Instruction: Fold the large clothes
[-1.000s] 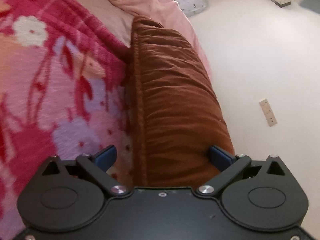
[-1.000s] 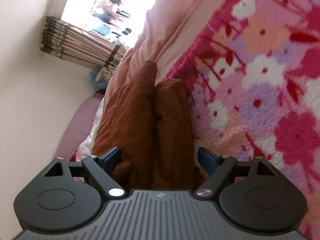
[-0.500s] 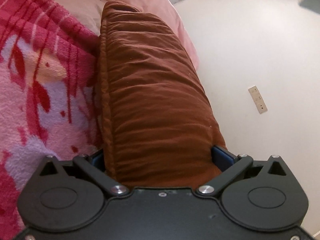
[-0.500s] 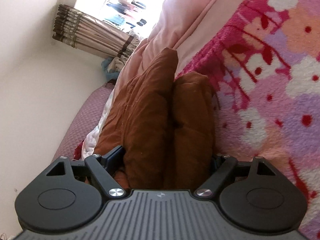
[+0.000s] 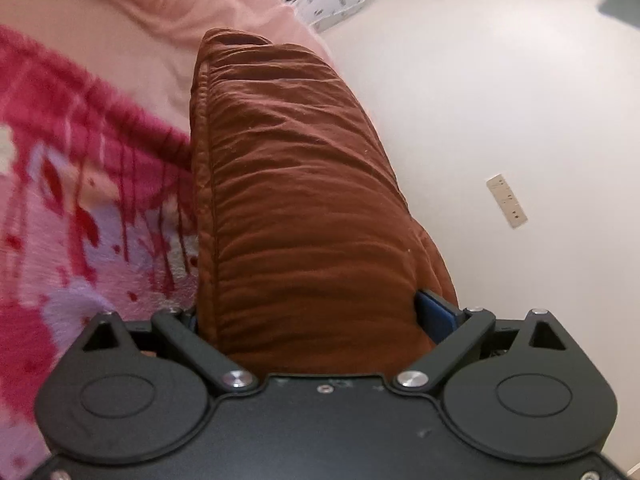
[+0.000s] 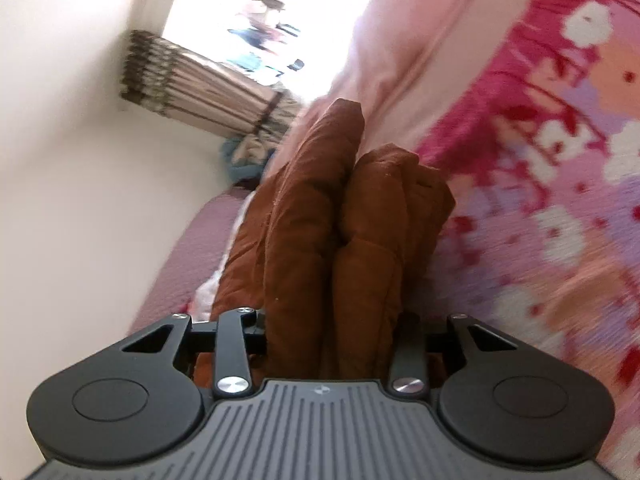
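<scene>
A second ago both sets of jaws stood wide around the folded brown garment [image 5: 296, 200]. Now my right gripper [image 6: 332, 336] is closing, its pads pinching the stacked folds on the floral blanket [image 6: 560, 200]. My left gripper [image 5: 316, 320] is closing only slightly; its pads flank the thick bundle, apparently touching it, though that side is partly hidden. I judge the bundle ready for lifting. Both grippers point slightly downward, raised off the bed
</scene>
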Demonstrator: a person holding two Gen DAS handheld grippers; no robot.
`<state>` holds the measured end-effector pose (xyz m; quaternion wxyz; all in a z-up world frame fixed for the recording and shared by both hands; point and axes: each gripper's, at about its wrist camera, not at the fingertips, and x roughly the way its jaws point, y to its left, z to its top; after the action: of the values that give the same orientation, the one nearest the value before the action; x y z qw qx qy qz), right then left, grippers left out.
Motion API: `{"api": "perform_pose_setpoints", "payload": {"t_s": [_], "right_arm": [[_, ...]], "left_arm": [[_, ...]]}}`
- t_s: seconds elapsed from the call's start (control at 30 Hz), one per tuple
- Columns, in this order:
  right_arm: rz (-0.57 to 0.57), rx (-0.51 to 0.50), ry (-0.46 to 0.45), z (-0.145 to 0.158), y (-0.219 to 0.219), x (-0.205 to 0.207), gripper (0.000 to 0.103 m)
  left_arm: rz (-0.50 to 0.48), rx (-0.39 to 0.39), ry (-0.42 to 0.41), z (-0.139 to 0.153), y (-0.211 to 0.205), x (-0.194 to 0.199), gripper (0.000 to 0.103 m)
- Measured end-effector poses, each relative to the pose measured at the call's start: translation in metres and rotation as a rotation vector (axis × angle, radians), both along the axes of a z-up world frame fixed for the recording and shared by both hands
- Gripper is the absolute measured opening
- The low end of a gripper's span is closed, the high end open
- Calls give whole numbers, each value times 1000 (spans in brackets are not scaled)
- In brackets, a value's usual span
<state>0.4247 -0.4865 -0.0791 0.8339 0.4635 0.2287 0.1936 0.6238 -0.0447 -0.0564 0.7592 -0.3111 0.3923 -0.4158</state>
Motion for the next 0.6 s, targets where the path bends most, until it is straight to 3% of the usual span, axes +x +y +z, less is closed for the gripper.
{"api": "perform_pose_setpoints", "payload": {"t_s": [0.17, 0.27, 0.43, 0.6], "right_arm": [[52, 4, -72, 34, 40, -16, 43], [90, 8, -102, 45, 66, -21, 43], [122, -5, -99, 42, 107, -26, 44], [113, -34, -59, 22, 135, -32, 44]], "left_arm": [[40, 17, -77, 40, 55, -46, 97], [76, 28, -99, 47, 87, -74, 98], [119, 39, -88, 33, 128, -103, 98], [137, 41, -29, -5, 147, -109, 98]]}}
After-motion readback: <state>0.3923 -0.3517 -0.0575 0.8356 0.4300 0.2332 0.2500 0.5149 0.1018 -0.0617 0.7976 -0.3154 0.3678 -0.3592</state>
